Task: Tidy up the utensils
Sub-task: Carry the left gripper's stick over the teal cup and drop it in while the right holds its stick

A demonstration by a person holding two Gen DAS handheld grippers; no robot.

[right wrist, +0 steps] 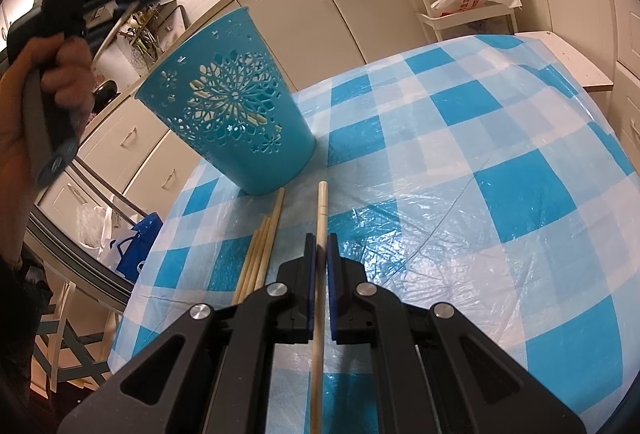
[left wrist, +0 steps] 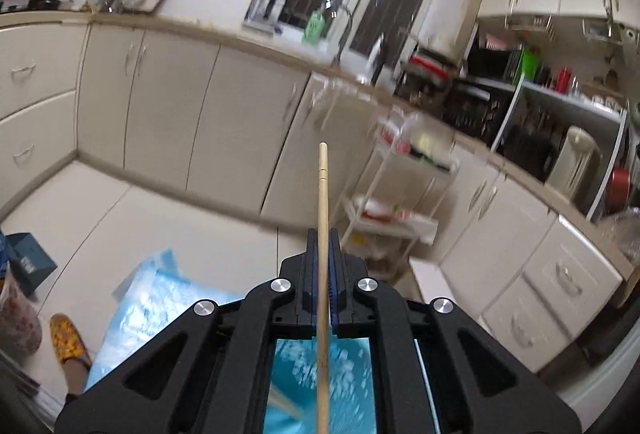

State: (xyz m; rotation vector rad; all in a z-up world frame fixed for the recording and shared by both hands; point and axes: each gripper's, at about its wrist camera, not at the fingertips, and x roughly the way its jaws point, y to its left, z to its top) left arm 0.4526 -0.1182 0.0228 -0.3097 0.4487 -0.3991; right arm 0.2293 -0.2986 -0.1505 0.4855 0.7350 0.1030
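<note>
Gripping, left: left gripper (left wrist: 323, 246), black plastic with blue pads, has its jaws clamped on a pale wooden chopstick (left wrist: 323, 193); round, smooth stick with a grooved ring near its tip; long axis runs straight forward along the fingers, tip pointing toward cream kitchen cabinets (left wrist: 160, 105); view is motion-blurred
Gripping, right: right gripper (right wrist: 321, 254) has its jaws closed on a second chopstick (right wrist: 321, 209), same pale wood; long axis forward, tip pointing at the basket, low over the table
Basket: turquoise plastic basket (right wrist: 240, 137), tapered round shape with cut-out flower lacework; appears tilted leftward; stands on the table
Loose chopsticks: bundle of chopsticks (right wrist: 262, 250) lying flat just left of the right gripper, roughly parallel, tips angled toward the basket base
Table: table (right wrist: 480, 193) covered in glossy, crinkled blue-and-white checked plastic
Hand: left hand (right wrist: 48, 73) holds the other tool raised at upper left, blurred
</note>
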